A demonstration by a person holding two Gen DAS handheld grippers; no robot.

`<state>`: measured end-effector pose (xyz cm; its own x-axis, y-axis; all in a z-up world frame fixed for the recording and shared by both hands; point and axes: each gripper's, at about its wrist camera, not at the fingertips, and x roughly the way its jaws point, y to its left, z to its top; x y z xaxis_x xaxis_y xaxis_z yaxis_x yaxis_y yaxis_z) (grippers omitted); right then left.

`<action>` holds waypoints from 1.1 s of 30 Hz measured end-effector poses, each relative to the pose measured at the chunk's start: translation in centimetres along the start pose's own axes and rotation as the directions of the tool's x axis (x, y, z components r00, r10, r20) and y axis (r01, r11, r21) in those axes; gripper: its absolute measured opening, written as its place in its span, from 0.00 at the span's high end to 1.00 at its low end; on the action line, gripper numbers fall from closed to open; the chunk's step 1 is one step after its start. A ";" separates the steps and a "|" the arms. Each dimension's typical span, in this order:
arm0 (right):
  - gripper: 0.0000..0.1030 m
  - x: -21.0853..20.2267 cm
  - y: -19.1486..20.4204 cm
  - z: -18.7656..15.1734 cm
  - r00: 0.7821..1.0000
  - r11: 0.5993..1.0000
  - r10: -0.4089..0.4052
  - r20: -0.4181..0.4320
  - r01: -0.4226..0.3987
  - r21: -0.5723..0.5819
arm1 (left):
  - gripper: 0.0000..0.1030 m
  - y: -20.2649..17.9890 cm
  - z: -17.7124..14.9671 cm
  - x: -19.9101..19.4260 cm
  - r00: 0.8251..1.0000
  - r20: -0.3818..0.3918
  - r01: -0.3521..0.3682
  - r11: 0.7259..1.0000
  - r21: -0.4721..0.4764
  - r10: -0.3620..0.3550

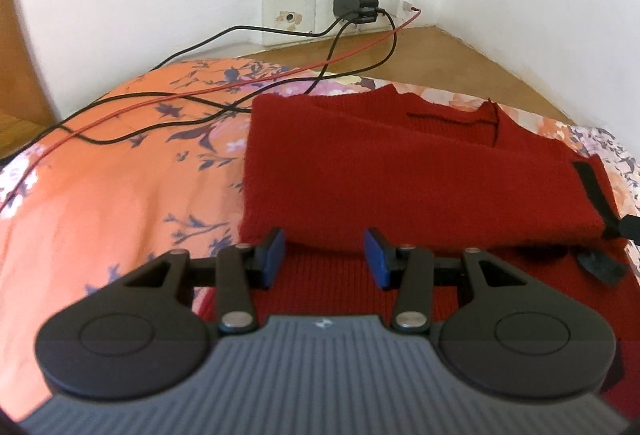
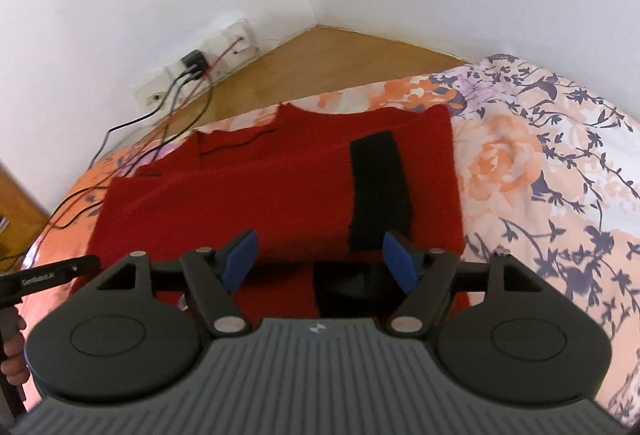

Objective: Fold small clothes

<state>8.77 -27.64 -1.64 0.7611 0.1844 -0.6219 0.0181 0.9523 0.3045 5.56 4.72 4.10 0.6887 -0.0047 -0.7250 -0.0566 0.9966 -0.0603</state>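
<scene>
A red knitted garment (image 1: pixel 400 171) with a black band (image 2: pixel 380 191) lies on the floral bedcover, its upper part folded over toward me. My left gripper (image 1: pixel 324 259) hovers open over the garment's near fold edge, with nothing between its blue pads (image 1: pixel 274 259). My right gripper (image 2: pixel 320 261) is also open, above the fold edge near the black band, and its blue pads (image 2: pixel 400 263) hold nothing. In the right wrist view the left gripper (image 2: pixel 48 275) shows at the left edge, held by a hand (image 2: pixel 14 359).
The orange floral bedcover (image 1: pixel 112 175) spreads left of the garment and continues on its right (image 2: pixel 540 175). Black and red cables (image 1: pixel 160 103) run across the cover from a wall socket with a charger (image 1: pixel 354 7). A wooden ledge (image 1: pixel 440 55) borders the white walls.
</scene>
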 end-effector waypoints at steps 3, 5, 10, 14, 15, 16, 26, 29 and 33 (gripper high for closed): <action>0.24 -1.5 0.5 -1.0 1.000 1.000 -0.011 -0.001 0.011 0.012 | 0.55 0.2 -0.6 -1.3 1.000 -0.009 -0.023 0.999 0.026 0.023; 0.23 -2.6 0.9 -1.8 1.000 1.000 -0.015 0.001 0.015 0.023 | 0.55 0.6 -1.1 -2.0 1.000 -0.017 -0.018 0.999 0.034 0.019; 0.20 -5.3 1.5 -4.2 0.998 0.997 -0.067 0.019 0.066 0.045 | 0.55 2.1 -2.8 -3.4 0.999 -0.042 0.005 1.000 0.026 -0.003; 0.18 -7.3 1.5 -6.4 0.993 0.992 -0.113 0.029 0.111 0.062 | 0.55 3.2 -4.1 -4.4 0.998 -0.052 0.024 1.000 0.017 -0.023; 0.18 -7.6 1.4 -6.8 0.992 0.990 -0.123 0.028 0.120 0.070 | 0.55 3.5 -4.4 -4.6 0.998 -0.056 0.030 0.999 0.017 -0.029; 0.17 -8.1 1.3 -7.4 0.991 0.988 -0.133 0.028 0.130 0.084 | 0.55 3.8 -4.8 -4.8 0.998 -0.059 0.035 0.999 0.019 -0.034; 0.15 -11.1 0.4 -12.3 0.975 0.966 -0.221 0.031 0.214 0.146 | 0.55 7.1 -8.5 -6.9 0.995 -0.074 0.064 0.998 0.001 -0.064; 0.14 -11.4 0.2 -13.7 0.972 0.960 -0.233 0.019 0.227 0.161 | 0.55 8.0 -9.5 -7.3 0.995 -0.078 0.064 0.998 -0.009 -0.065; 0.14 -11.4 0.0 -15.2 0.968 0.953 -0.249 -0.007 0.247 0.174 | 0.55 8.8 -10.6 -7.6 0.991 -0.101 0.081 0.996 -0.025 -0.083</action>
<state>-9.78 -26.09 -5.47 0.7276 -0.0572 -0.6836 0.3179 0.9111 0.2622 -7.88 12.69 1.79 0.6146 -0.0956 -0.7830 -0.0192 0.9905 -0.1360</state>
